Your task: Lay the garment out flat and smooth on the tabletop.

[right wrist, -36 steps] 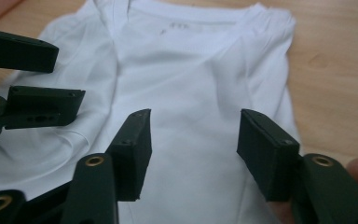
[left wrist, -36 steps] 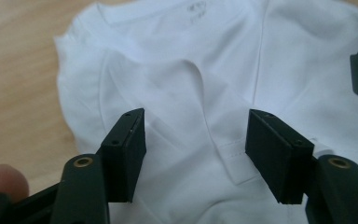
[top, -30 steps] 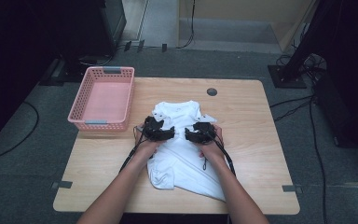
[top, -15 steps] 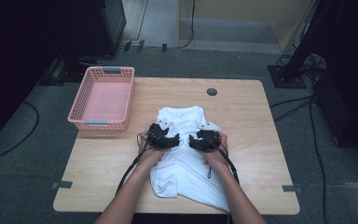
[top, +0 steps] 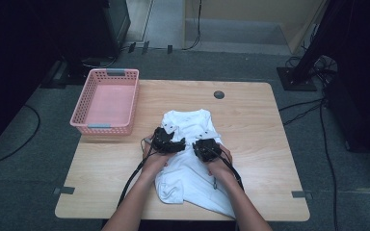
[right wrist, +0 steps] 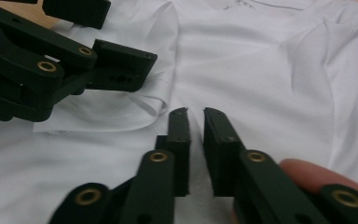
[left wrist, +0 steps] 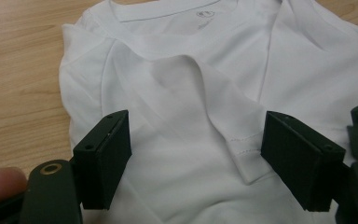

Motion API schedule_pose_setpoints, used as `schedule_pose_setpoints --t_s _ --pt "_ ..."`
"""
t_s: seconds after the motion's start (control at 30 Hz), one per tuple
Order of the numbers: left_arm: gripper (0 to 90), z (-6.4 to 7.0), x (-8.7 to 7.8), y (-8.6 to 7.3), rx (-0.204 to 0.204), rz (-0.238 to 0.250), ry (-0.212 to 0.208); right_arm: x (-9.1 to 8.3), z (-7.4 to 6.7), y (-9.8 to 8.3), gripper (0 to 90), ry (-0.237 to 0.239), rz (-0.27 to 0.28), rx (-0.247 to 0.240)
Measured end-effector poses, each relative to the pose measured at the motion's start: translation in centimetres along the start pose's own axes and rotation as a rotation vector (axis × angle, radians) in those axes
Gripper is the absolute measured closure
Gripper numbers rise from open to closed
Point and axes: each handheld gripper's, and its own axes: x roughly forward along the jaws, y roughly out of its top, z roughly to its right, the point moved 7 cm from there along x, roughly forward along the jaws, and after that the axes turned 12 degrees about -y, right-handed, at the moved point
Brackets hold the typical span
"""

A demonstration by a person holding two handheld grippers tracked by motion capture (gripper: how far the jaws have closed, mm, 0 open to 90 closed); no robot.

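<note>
Item one: a white T-shirt (top: 192,154), lying flat and partly folded on the wooden table (top: 260,120), collar toward the far edge, hem toward the person's edge. In the left gripper view we note a sleeve (left wrist: 223,112) folded inward across the chest, its stitched hem lying between the jaws.

Item two: the left gripper (top: 168,142), held in the person's left hand (top: 155,156) over the shirt's left side. Its jaws stand wide apart above the cloth and grip nothing.

Item three: the right gripper (top: 206,148), held in the right hand (top: 220,161), just beside the left one over the middle of the shirt. Its jaws have just been closing and now stand nearly together, a narrow slit left between them; we see white cloth behind that slit, but we cannot tell whether any fold is pinched.

Item four: a pink plastic basket (top: 87,125) at the table's far left corner, well apart from the shirt.

Item five: a small dark round disc (top: 218,94) near the table's far edge.
</note>
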Motion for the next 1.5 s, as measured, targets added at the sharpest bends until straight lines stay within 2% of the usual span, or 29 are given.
schedule_pose_setpoints --t_s 0.17,0.23,0.33,0.37,0.47,0.5,0.53,0.63,0.67,0.7,0.73,0.77,0.8,0.83,0.87,0.9,0.93,1.0,1.07,1.13,1.17,1.2,1.27,1.33,1.4,1.43,1.47,1.5 --pt "24.6 0.0 0.0 0.0 0.004 -0.004 0.002 -0.8 1.9 0.7 90.0 0.011 0.029 0.074" --pt "24.6 0.0 0.0 0.0 0.007 -0.006 0.005 -1.0 3.3 1.0 90.0 -0.032 0.043 0.104" --pt "24.6 0.0 0.0 0.0 0.007 -0.006 0.005 -1.3 6.0 1.0 90.0 -0.06 0.043 0.18" --pt "24.6 0.0 0.0 0.0 0.007 -0.006 0.005 -1.6 8.1 0.9 90.0 -0.083 0.046 0.236" --pt "24.6 0.0 0.0 0.0 0.006 -0.005 0.005 -2.1 11.8 0.6 90.0 -0.128 0.055 0.338" --pt "24.6 0.0 0.0 0.0 0.006 -0.005 0.005 -2.1 11.8 0.6 90.0 -0.128 0.055 0.338" --pt "24.6 0.0 0.0 0.0 0.007 -0.006 0.005 -2.5 14.4 0.2 90.0 -0.165 0.059 0.412" --pt "24.5 0.0 0.0 0.0 0.007 -0.006 0.005 -2.5 18.8 -0.9 87.6 -0.238 0.038 0.569" --pt "24.5 0.0 0.0 0.0 0.006 -0.005 0.005 -2.5 18.8 -0.9 87.6 -0.238 0.038 0.569" --pt "24.5 0.0 0.0 0.0 0.005 -0.004 0.006 -2.3 21.6 -2.0 81.2 -0.317 0.009 0.651" --pt "24.6 0.0 0.0 0.0 0.005 -0.004 0.006 -2.3 21.6 -2.0 81.2 -0.317 0.009 0.651" --pt "24.5 0.0 0.0 0.0 0.005 -0.004 0.005 -2.4 24.4 -3.3 76.6 -0.411 -0.01 0.706" --pt "24.5 0.0 0.0 0.0 0.005 -0.004 0.005 -2.4 24.4 -3.3 76.6 -0.411 -0.01 0.706" --pt "24.5 0.0 0.0 0.0 0.005 -0.004 0.005 -2.8 25.4 -3.7 76.6 -0.428 0.001 0.717" --pt "24.5 0.0 0.0 0.0 0.005 -0.004 0.005 -3.0 25.3 -3.4 76.5 -0.398 0.017 0.713" --pt "24.5 0.0 0.0 0.0 0.006 -0.005 0.006 -3.0 25.3 -3.4 76.5 -0.398 0.017 0.713" --pt "24.5 0.0 0.0 0.0 0.008 -0.007 0.007 -3.1 24.2 -2.6 76.5 -0.325 0.038 0.657" --pt "24.5 0.1 0.0 0.0 0.007 -0.006 0.007 -2.7 22.3 -1.8 76.1 -0.245 0.01 0.554" --pt "24.5 0.0 0.0 0.0 0.007 -0.006 0.007 -2.1 20.8 -1.5 76.6 -0.223 -0.033 0.487" --pt "24.5 0.0 0.0 0.0 0.007 -0.007 0.006 -1.9 20.4 -1.5 76.5 -0.219 -0.052 0.475" --pt "24.6 0.0 0.0 0.0 0.008 -0.006 0.005 -1.3 19.6 -1.4 75.4 -0.189 -0.08 0.473" --pt "24.6 0.0 0.0 0.0 0.008 -0.006 0.005 -1.1 19.3 -1.5 72.4 -0.181 -0.094 0.474" --pt "24.5 0.0 0.0 0.0 0.008 -0.006 0.005 -0.7 19.0 -1.7 65.5 -0.201 -0.116 0.446" --pt "24.6 0.0 0.0 0.0 0.008 -0.006 0.006 -0.4 18.7 -2.0 65.8 -0.214 -0.13 0.413" --pt "24.5 0.0 0.0 0.0 0.007 -0.005 0.006 0.0 18.5 -2.4 71.5 -0.241 -0.15 0.355" --pt "24.5 0.0 0.0 0.0 0.008 -0.006 0.006 0.1 18.6 -2.5 77.6 -0.261 -0.147 0.332" --pt "24.5 0.0 0.0 0.0 0.007 -0.005 0.006 0.1 18.7 -2.5 86.8 -0.267 -0.146 0.324" --pt "24.5 0.0 0.0 0.0 0.007 -0.005 0.006 0.1 18.7 -2.5 86.8 -0.267 -0.146 0.324"
